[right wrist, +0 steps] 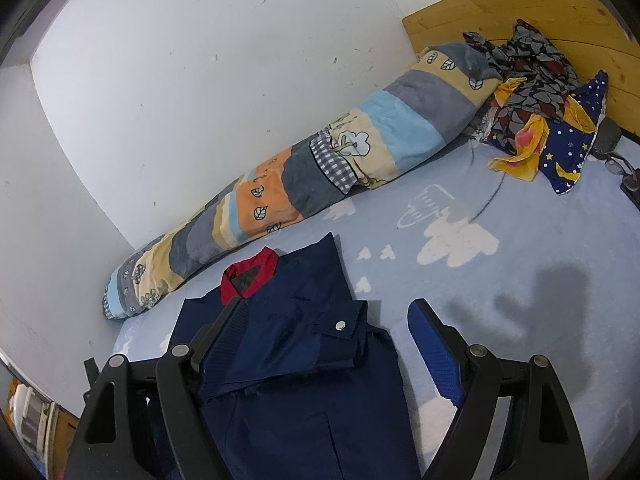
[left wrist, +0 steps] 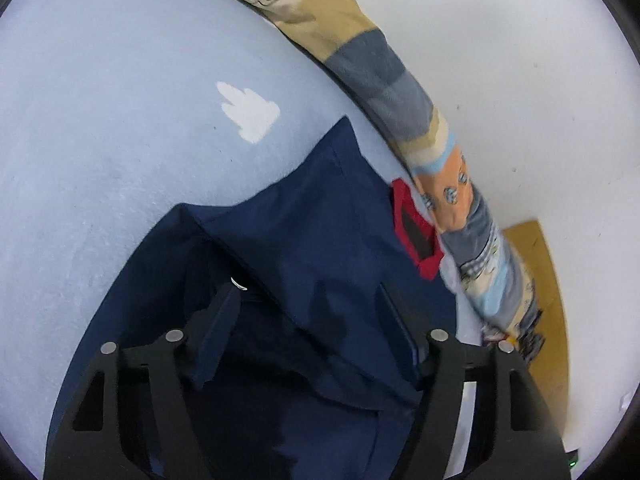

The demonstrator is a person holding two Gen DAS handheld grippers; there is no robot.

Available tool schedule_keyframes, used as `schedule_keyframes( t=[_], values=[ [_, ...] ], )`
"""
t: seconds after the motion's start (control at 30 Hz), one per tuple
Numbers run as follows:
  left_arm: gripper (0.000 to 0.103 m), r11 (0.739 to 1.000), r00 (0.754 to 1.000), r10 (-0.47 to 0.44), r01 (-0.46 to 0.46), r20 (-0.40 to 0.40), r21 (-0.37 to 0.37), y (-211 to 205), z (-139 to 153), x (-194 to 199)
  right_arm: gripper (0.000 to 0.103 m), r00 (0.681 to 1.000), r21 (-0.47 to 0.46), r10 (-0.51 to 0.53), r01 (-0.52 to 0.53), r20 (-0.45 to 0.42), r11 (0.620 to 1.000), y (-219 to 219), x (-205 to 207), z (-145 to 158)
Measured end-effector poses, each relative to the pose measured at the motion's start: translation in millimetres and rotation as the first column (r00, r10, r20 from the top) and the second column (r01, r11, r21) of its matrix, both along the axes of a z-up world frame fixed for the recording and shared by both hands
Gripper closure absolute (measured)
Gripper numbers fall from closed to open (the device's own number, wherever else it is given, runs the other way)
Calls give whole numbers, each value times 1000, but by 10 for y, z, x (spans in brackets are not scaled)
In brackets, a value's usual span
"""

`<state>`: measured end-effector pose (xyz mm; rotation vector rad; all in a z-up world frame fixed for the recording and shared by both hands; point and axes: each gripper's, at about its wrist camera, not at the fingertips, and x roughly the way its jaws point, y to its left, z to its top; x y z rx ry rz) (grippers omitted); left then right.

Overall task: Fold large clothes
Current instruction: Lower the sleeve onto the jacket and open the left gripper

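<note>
One side of the navy jacket [right wrist: 288, 360] already folded inward on the blue bed sheet [right wrist: 540, 248] near the rolled quilt [right wrist: 280, 184], further folds left; left gripper [left wrist: 320, 328] jaws apart over fabric, right gripper [right wrist: 328, 344] jaws wide, nothing clamped.

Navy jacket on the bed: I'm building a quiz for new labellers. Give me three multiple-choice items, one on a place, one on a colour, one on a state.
1. Where does the rolled quilt lie?
A. along the wall
B. on the jacket
C. on the floor

2. What colour is the collar lining?
A. green
B. red
C. white

3. How does the right gripper stand?
A. shut on the jacket
B. shut on nothing
C. open

Key: 1 A, the quilt runs along the wall, beyond the jacket. 2 B, the collar shows red. 3 C, the right gripper has its fingers wide apart.
</note>
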<state>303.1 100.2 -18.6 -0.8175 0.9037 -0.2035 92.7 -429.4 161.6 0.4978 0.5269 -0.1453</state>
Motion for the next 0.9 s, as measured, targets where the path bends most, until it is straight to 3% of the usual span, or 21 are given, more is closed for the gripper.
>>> schedule_keyframes(
  t=[0.07,0.2,0.23,0.3,0.6,0.7,0.83,0.9],
  values=[
    [38,999,999,24,-25,21,31,50,58,-37,18,1000,3,0,0,3,1000,-4,1,5],
    [38,998,998,32,-29,56,-51,122,128,-121,18,1000,1,8,-8,-1,1000,26,18,4],
    [38,994,998,21,-15,63,-104,115,117,-121,18,1000,-1,9,-9,-1,1000,34,16,7],
    [38,979,999,-13,20,38,-202,80,16,-86,18,1000,-2,12,-12,1,1000,51,24,13],
    [38,959,995,52,-75,-87,-275,-61,-429,161,18,1000,-11,9,-9,1,1000,69,32,15],
    [49,968,995,86,-95,-49,-233,-30,-397,240,18,1000,1,13,-13,-1,1000,69,49,-2],
    [93,978,991,135,-136,-16,-159,79,-444,342,18,1000,-12,26,-26,-9,1000,112,67,-14],
    [95,976,987,157,-152,20,-155,133,-444,319,18,1000,-17,26,-26,-7,999,114,66,-9]
  ],
)
